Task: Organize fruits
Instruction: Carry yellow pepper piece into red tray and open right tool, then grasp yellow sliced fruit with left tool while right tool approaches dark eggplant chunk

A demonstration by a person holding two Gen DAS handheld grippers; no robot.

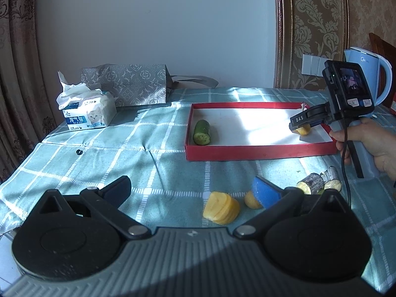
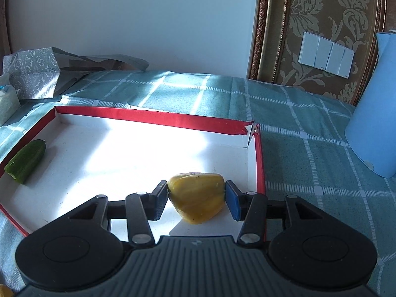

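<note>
Clamped between both pads of the right gripper (image 2: 196,198), a yellow fruit chunk (image 2: 196,196) is held low inside the red box (image 2: 158,118), near its right wall, seemingly so that it can be set down on the white floor well apart from the cucumber piece (image 2: 26,160) at the left end. The left gripper (image 1: 193,190) is kept spread wide with nothing between its jaws, poised over the sliced yellow piece (image 1: 221,208) and a small yellow chunk (image 1: 252,200) on the cloth, probably the next pickings. Eggplant pieces (image 1: 318,182) are seen to the right. Everything is laid on a teal checked tablecloth (image 1: 123,153), sunlit in patches; a tissue pack (image 1: 86,113), a grey patterned bag (image 1: 133,84) and a blue kettle (image 1: 368,79) are ranged along the wall.
</note>
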